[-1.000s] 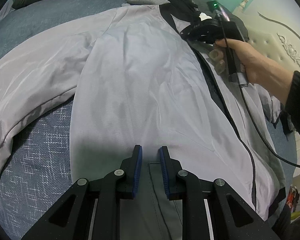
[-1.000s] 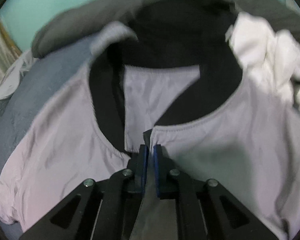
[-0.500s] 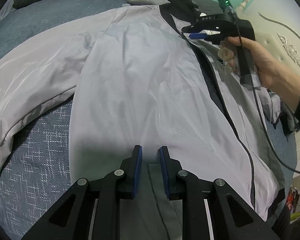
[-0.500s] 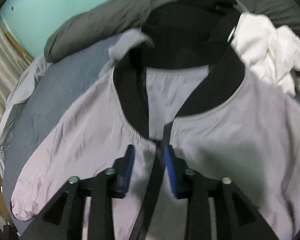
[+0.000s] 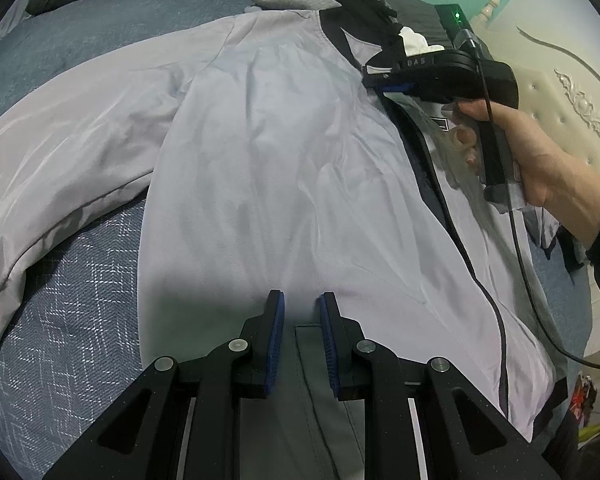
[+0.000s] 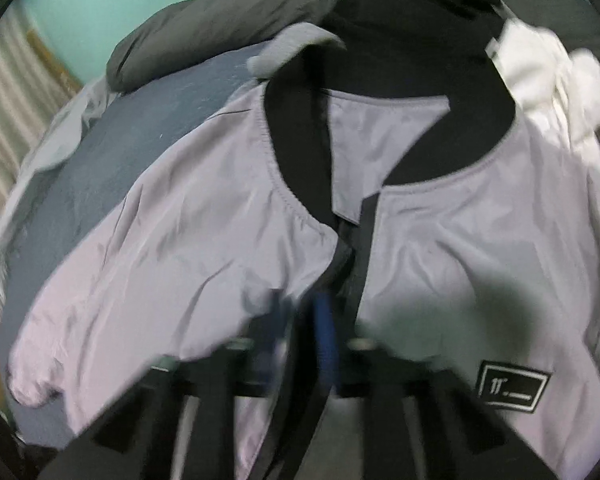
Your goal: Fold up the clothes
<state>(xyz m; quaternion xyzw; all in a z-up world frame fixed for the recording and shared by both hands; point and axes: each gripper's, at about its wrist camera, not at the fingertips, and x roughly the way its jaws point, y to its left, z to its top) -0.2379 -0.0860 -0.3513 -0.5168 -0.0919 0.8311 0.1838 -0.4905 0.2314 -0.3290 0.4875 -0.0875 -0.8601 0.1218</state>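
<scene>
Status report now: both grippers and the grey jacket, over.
Left gripper clamped on hem of light grey zip jacket. Right gripper just closing near black collar, grip unclear. White garment beside collar.

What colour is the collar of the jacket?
Black, against the lilac-grey jacket; the collar shows best in the right wrist view.

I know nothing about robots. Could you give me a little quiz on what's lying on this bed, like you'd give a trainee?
1. Pick one: the collar of the light grey jacket is (A) black, (B) red, (C) yellow.
2. True or false: the jacket hangs from a clothes hanger.
3. Fill in: the jacket lies spread on a ___ bedspread.

Key: 1 A. 2 False, it lies flat on the bed. 3 Blue.
</scene>
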